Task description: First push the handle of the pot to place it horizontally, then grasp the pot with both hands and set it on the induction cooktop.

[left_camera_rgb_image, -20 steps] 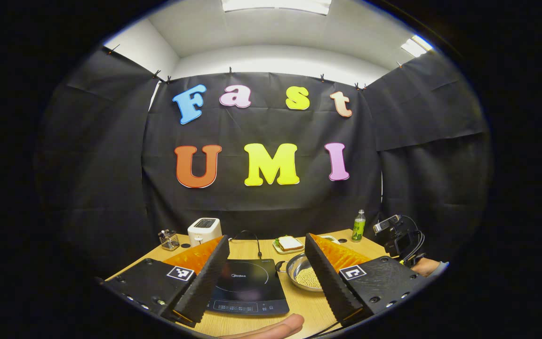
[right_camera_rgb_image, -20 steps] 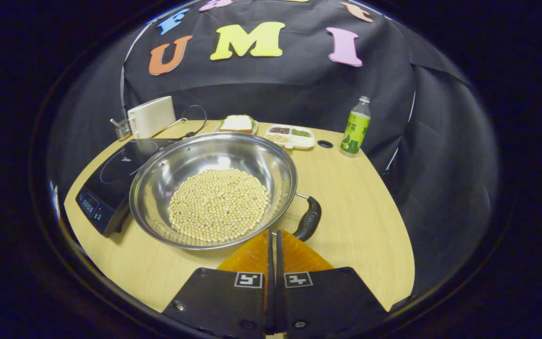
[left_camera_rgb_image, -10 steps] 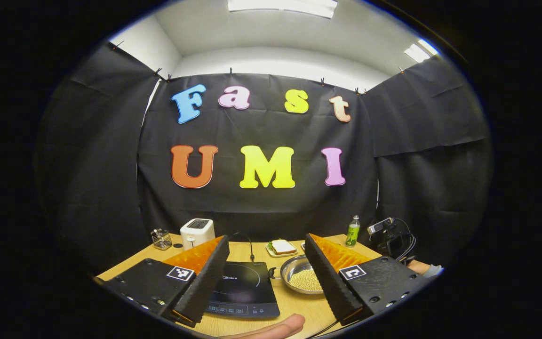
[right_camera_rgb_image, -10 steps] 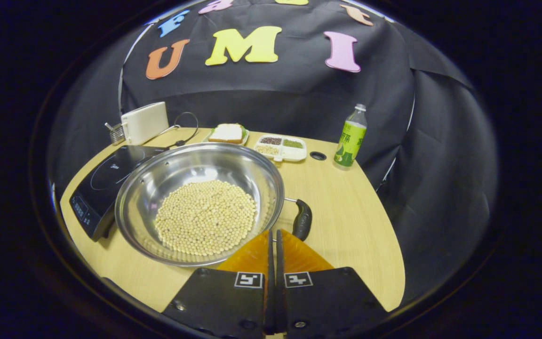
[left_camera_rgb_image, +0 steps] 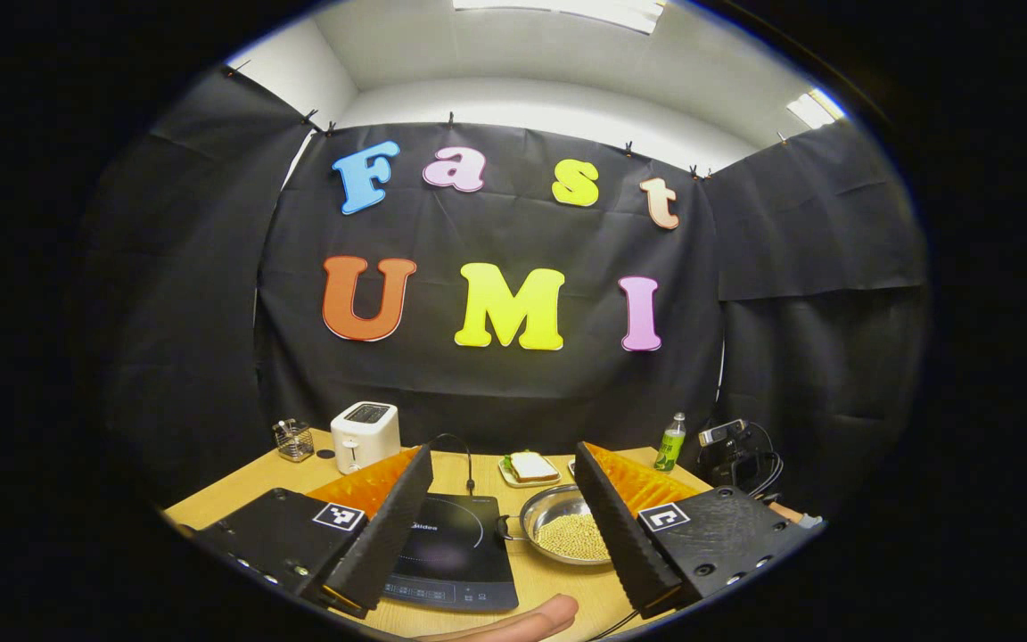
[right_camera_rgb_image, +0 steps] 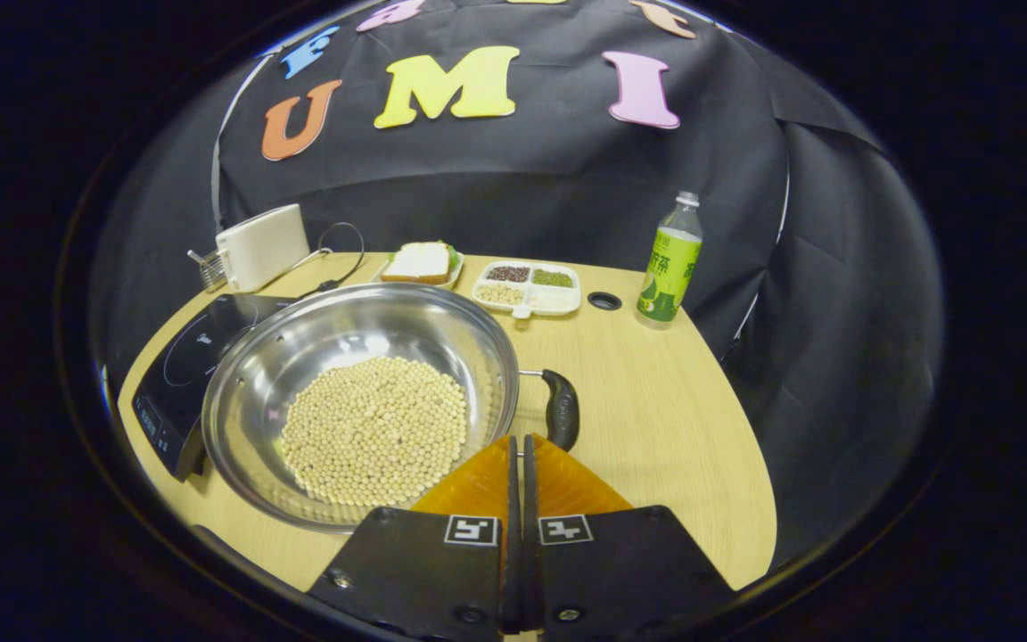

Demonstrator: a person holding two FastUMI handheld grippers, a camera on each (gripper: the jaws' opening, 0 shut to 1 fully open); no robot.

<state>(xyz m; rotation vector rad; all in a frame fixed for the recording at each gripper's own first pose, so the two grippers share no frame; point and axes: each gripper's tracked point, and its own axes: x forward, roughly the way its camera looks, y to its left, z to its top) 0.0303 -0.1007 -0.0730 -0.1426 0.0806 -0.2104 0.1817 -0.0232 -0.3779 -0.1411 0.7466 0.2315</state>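
Observation:
A steel pot (right_camera_rgb_image: 344, 330) holding pale beans (right_camera_rgb_image: 375, 428) sits on the wooden table, right beside the black induction cooktop (right_camera_rgb_image: 184, 374). Its black handle (right_camera_rgb_image: 561, 410) sticks out on the right side of the rim. My right gripper (right_camera_rgb_image: 518, 439) is shut with nothing between its fingers, its tips at the pot's near rim, just left of the handle's lower end. In the left gripper view my left gripper (left_camera_rgb_image: 503, 450) hangs open and empty, well back from the cooktop (left_camera_rgb_image: 451, 553) and the pot (left_camera_rgb_image: 542, 506).
Along the back of the table stand a white toaster (right_camera_rgb_image: 262, 245), a small wire basket (right_camera_rgb_image: 208, 267), a sandwich plate (right_camera_rgb_image: 420, 263), a divided tray of grains (right_camera_rgb_image: 527, 287) and a green bottle (right_camera_rgb_image: 672, 263). A fingertip (left_camera_rgb_image: 513, 620) shows under my left gripper.
The pot has turned, its handle swinging from the lower right round to the right side. The right gripper followed it, still shut. The left gripper drew back from the table.

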